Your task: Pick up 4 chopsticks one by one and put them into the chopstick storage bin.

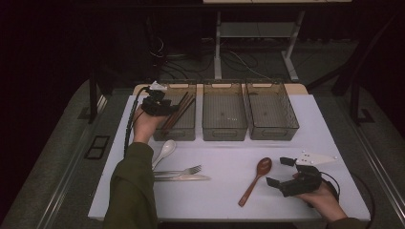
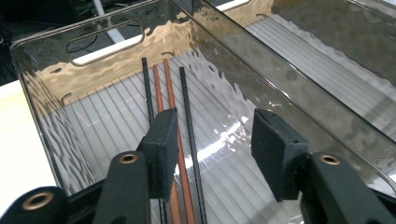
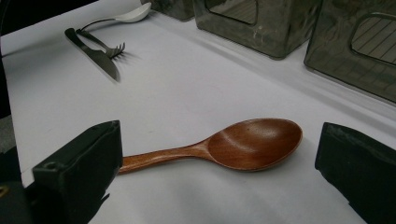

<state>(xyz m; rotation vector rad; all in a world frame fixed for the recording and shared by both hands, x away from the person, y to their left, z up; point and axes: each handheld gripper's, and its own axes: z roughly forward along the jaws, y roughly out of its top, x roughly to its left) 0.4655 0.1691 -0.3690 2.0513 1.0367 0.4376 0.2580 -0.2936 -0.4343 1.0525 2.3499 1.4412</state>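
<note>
Three clear plastic bins stand in a row across the far side of the table: the left bin, the middle bin and the right bin. Four chopsticks lie in the left bin, at about eleven o'clock from the table's middle: two black, two reddish brown. Two spoons are out on the white tabletop, one white spoon at nine o'clock and one wooden spoon at about four o'clock. One fork and one knife lie together at about eight o'clock. Two handheld grippers are in use, one left gripper and one right gripper.
</note>
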